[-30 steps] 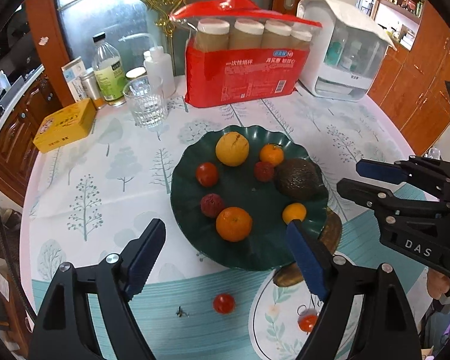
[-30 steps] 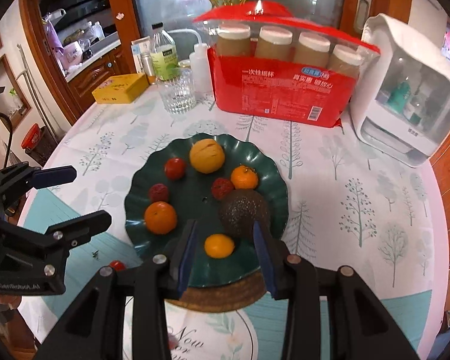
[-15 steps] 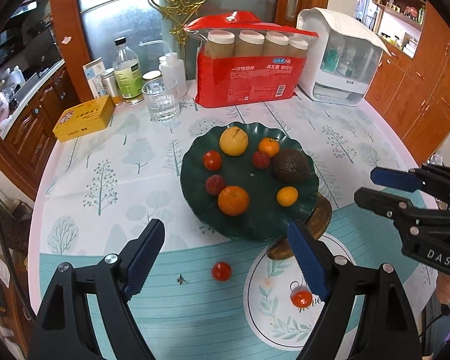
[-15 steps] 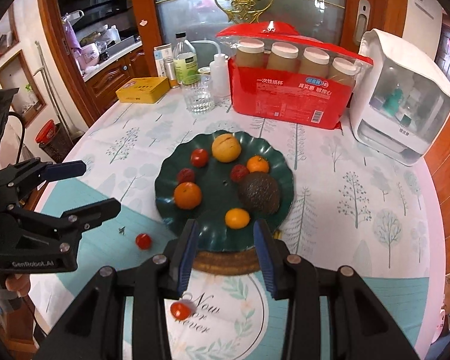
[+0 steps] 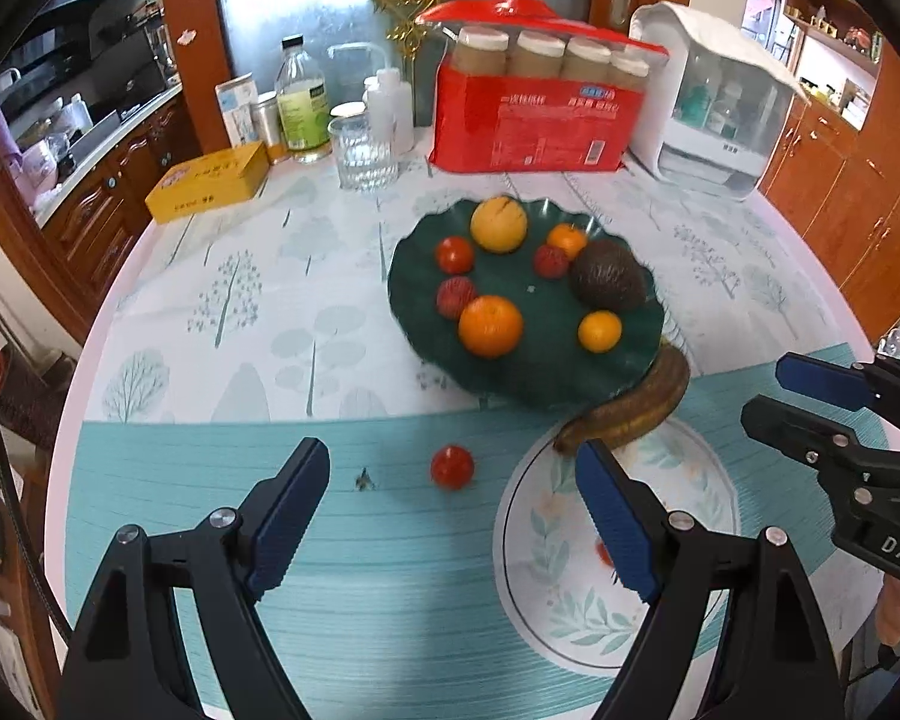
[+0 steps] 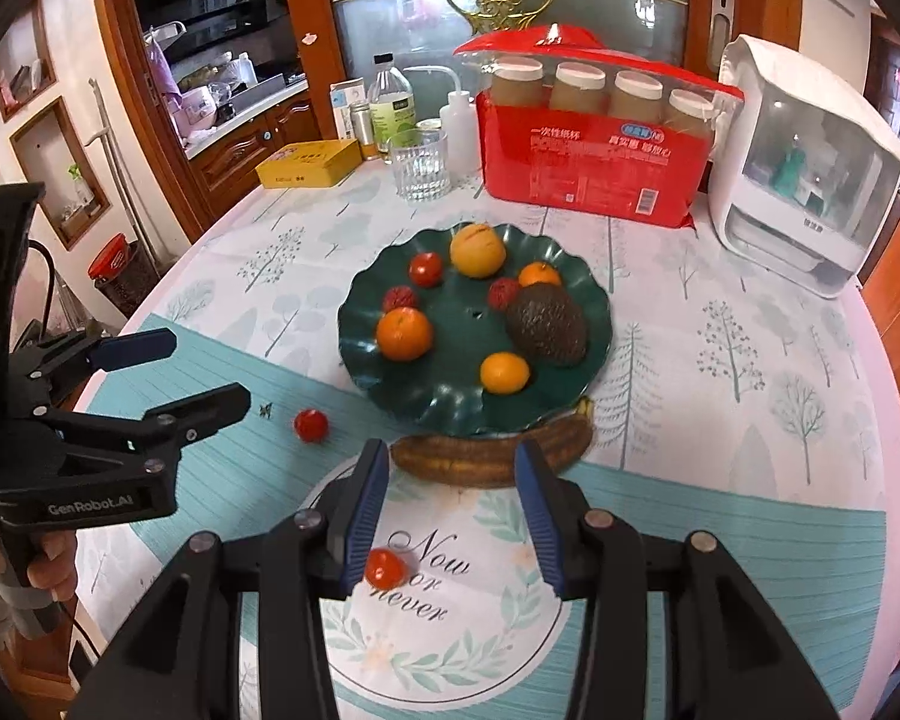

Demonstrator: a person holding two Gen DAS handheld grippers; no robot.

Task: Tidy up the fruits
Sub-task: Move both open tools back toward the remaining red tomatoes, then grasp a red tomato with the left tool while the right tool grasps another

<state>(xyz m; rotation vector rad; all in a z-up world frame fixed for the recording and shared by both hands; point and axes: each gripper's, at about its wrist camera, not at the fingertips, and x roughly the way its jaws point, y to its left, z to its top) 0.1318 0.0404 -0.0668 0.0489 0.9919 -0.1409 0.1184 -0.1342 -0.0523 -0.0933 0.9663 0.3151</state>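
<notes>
Both grippers apart & empty; right gripper (image 6: pixel 450 483) jaws just widening, tomato (image 6: pixel 385 567) by its left finger.

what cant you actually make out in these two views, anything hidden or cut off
- banana: its far side lies under the green plate rim in both views.
- tomato on the round mat: in the left wrist view, mostly hidden behind the left gripper finger; clear in the right wrist view.
- small dark speck near the other loose tomato: too small to identify.
- cabinet contents: blurred behind its cover.
</notes>
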